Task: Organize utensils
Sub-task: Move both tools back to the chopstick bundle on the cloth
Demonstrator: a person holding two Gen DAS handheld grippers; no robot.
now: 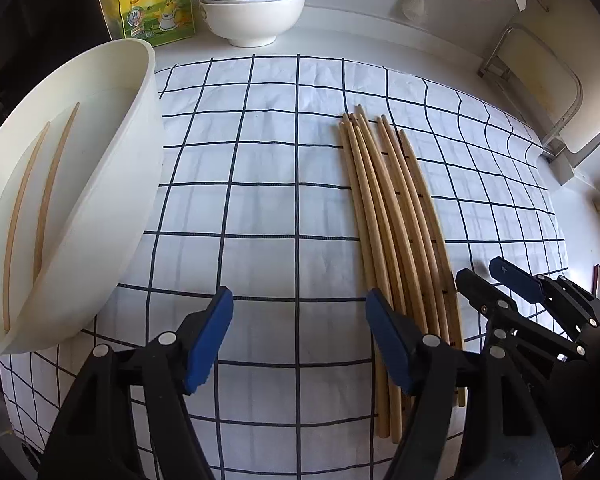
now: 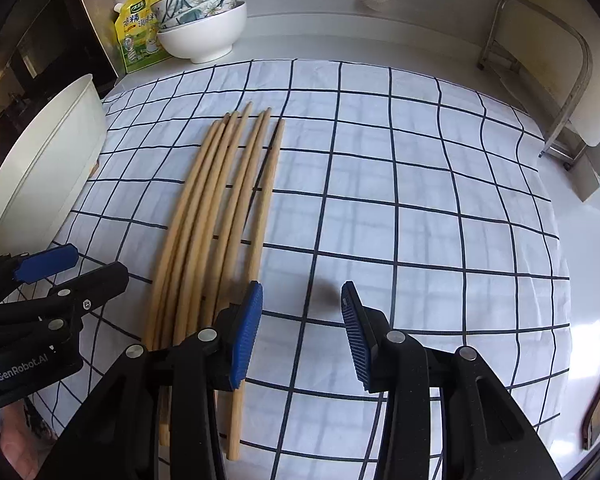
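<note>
at the counter's left edge the white tub (image 1: 112,200) leans, two chopsticks (image 1: 32,200) already inside. the left gripper (image 1: 300,336) hangs apart and empty over bare checked cloth (image 1: 260,160), its right pad beside the loose chopstick bundle (image 1: 396,232) mid-cloth. the right gripper (image 2: 300,332), apart and empty, flanks the bundle's other side. pinch one or two sticks near their low ends; open cloth between bundle and tub gives a clear path.

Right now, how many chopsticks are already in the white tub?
2. Both chopsticks lie side by side inside the white tub at the cloth's left edge, seen in the left wrist view. The tub's near wall could hide more; the rest lie on the checked cloth.
</note>
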